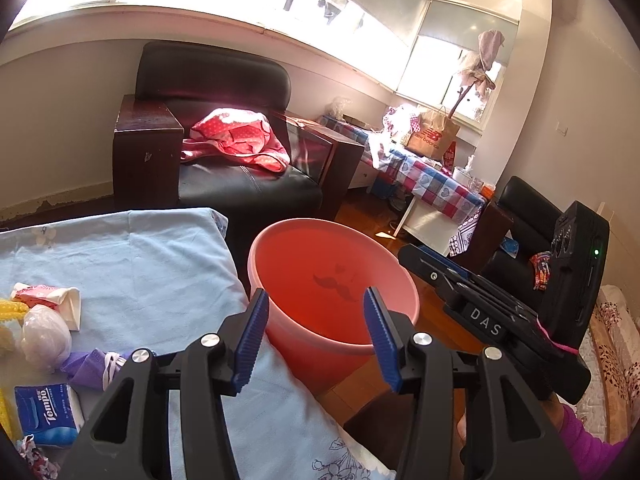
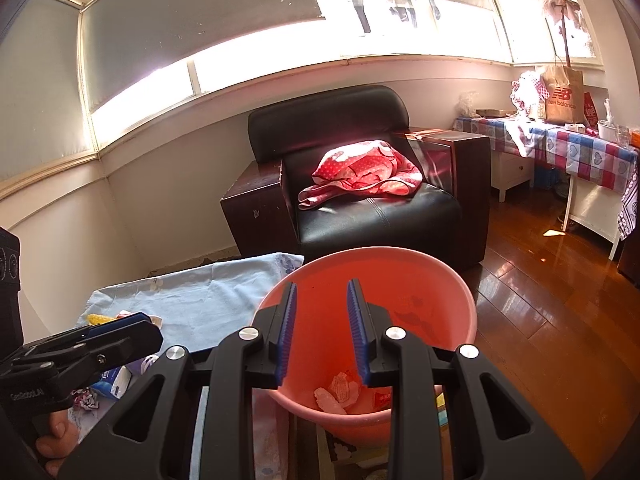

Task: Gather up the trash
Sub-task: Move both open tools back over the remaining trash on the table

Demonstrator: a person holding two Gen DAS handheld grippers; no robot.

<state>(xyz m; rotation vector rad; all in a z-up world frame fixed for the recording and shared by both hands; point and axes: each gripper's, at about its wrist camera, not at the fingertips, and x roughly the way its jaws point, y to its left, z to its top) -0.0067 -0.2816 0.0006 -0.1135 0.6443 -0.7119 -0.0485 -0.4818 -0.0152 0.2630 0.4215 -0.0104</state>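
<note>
- The remaining trash is seen on the light blue cloth-covered desk, at its near left part: a crumpled pink-and-white wrapper, a pale lilac bagged ball, a purple crumpled face mask and a blue Tempo tissue packet, all lying close together.
- The left tool is held with its blue-padded jaws spread wide and nothing between them; it is aimed over the rim where the desk edge meets the bin.
- From the left tool the pile lies to the left and slightly nearer, so a swing leftward is judged to be what the next pick calls for; the left tool is judged the nearer of the two.
- The pink round plastic bin stands on the wooden floor just right of the desk, with paper scraps seen at its bottom.
- The right tool is held over the bin mouth, jaws part open and empty; the whole bin lies between it and the pile.
</note>
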